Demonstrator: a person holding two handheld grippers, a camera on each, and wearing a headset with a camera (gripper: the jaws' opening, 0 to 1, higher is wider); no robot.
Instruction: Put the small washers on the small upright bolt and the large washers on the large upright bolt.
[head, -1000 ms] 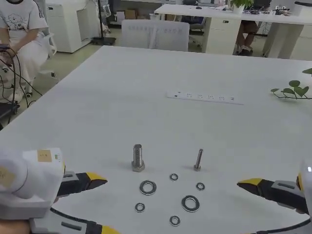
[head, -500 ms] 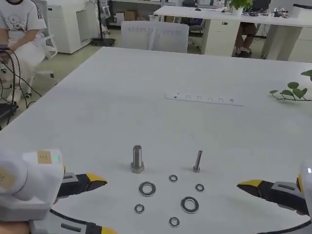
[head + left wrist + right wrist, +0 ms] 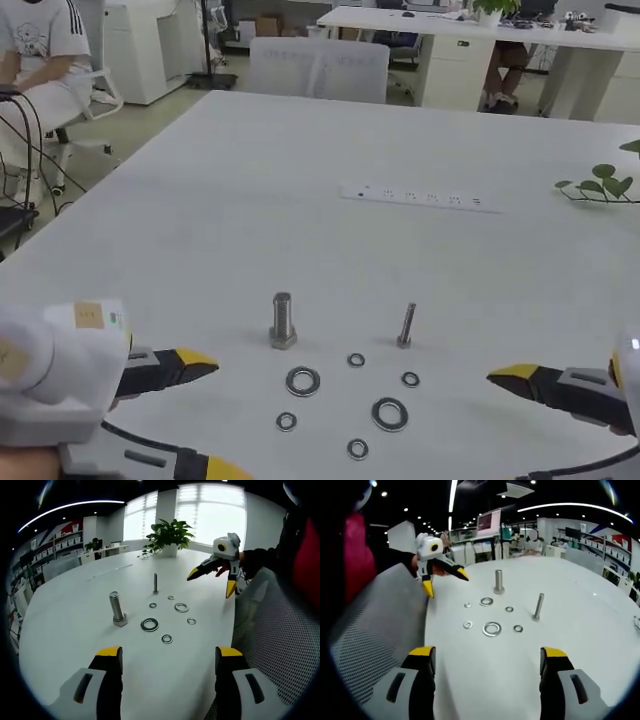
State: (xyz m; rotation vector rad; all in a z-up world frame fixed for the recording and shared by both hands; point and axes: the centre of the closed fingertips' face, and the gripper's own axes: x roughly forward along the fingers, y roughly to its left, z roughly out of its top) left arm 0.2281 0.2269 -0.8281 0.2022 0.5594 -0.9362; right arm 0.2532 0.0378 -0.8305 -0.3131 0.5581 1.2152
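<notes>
Two large washers: I see the large flat steel washers [image 3: 303, 381] lying loose between my two grippers. One is nearer my left gripper [image 3: 169, 654], and the second large washer [image 3: 389, 413] is nearer my right gripper [image 3: 487, 652]. Neither gripper touches them.
Four small washers: the small flat steel washers [image 3: 356, 360] lie flat, scattered around the large ones in the same patch between the grippers, each apart from the others.
Large bolt: the thick steel hex-head bolt [image 3: 282, 320] stands upright on its head. It is ahead of my left gripper's jaws, just beyond the nearer large washer, and its threaded shank is bare.
Small bolt: the thin steel bolt [image 3: 406, 326] stands upright on the right gripper's side, beyond the washers, its shank bare.
Left gripper: the yellow-tipped jaws are spread wide, gripping nothing, at the near edge of the table.
Right gripper: the jaws are spread just as wide and hold nothing, facing the left gripper across the washers.
Table: a white tabletop [image 3: 300, 200]. A white power strip [image 3: 418, 198] lies well beyond both bolts, far from both grippers.
</notes>
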